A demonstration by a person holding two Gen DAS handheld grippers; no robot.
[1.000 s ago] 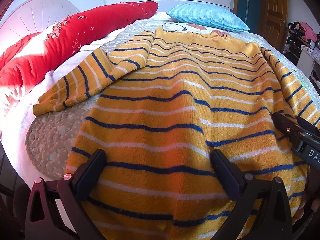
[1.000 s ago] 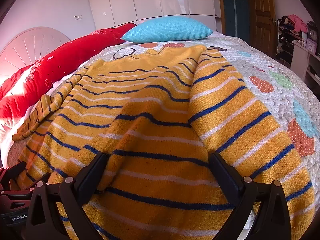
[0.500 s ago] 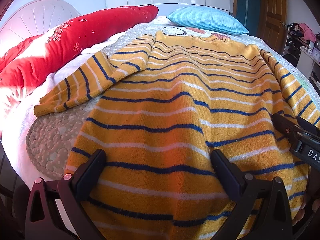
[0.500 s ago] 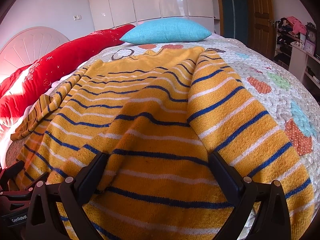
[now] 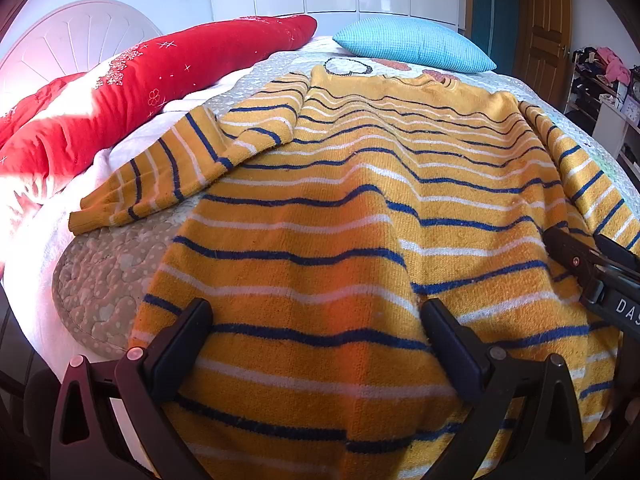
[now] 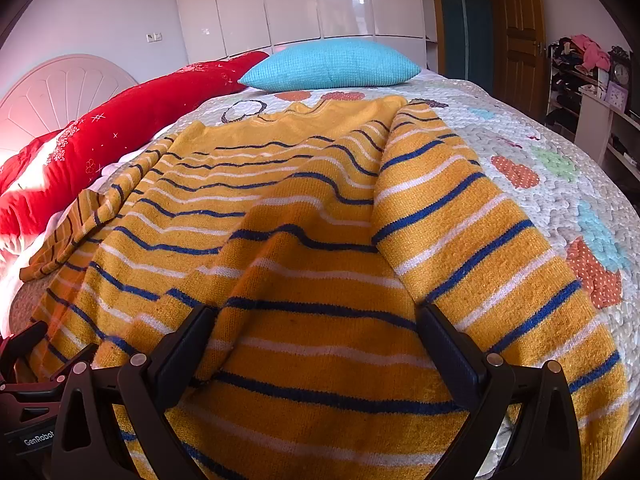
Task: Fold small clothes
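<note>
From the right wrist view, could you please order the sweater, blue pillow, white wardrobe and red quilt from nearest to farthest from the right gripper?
1. Sweater: directly under the right gripper, between its open fingers.
2. Red quilt: far left, along the bed's edge.
3. Blue pillow: centre, at the bed's far end.
4. White wardrobe: behind the pillow, against the wall.

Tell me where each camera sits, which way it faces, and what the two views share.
Left wrist: on the left gripper at the hem of the yellow striped sweater, facing up the bed; own open fingers show, the right gripper at the right edge.
Right wrist: on the right gripper at the hem's right side, facing likewise; own open fingers show, the left gripper at lower left.
Shared: sweater, blue pillow, red duvet, headboard.
</note>
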